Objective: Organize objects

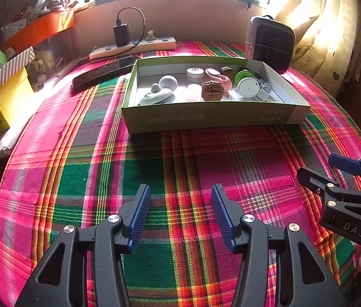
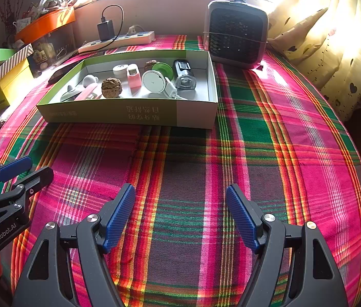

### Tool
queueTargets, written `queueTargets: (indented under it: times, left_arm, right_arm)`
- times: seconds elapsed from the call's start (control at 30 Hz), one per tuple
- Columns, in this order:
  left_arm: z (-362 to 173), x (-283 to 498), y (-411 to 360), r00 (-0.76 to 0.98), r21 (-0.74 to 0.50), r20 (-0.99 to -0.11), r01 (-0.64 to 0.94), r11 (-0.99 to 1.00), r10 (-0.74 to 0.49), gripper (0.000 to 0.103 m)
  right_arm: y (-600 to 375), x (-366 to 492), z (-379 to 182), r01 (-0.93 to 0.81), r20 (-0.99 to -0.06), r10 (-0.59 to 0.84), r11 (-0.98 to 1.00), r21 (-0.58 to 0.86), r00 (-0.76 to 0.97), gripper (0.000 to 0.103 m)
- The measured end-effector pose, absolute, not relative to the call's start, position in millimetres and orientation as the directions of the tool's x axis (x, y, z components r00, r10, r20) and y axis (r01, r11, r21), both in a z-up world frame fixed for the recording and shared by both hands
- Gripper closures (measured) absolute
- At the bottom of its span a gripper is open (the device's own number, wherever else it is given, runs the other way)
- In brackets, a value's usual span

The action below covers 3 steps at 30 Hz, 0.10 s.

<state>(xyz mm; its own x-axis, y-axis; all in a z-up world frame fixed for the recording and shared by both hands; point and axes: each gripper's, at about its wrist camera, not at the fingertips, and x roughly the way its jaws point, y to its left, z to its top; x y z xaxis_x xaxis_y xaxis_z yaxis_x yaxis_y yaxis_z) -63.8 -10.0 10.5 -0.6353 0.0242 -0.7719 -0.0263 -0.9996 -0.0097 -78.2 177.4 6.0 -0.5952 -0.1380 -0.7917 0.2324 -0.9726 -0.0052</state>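
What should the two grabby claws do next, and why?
Probably nothing more than a small pull back. Both the left gripper and the right gripper are open and empty over the plaid cloth, and no loose item shows on it. The small things, like the walnut, already lie inside the green box, so tidying looks finished.

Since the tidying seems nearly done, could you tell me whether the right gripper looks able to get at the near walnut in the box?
Probably yes. The right gripper is open and empty, bare cloth lies between it and the box, and the walnut sits uncovered near the low front wall, so coming in from above looks free.
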Motion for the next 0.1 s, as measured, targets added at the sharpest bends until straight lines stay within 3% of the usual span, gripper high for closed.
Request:
queueTargets:
  times: [0.1]
  left_arm:
    - [10.4,-63.9,-9.6,-0.635,-0.010,-0.772,-0.026,-1.000,0.024,0.055]
  right_arm:
    - [177.4,-78.2,6.0,0.232,-0.792,-0.138,-0.973,-0.005,-0.595,0.029]
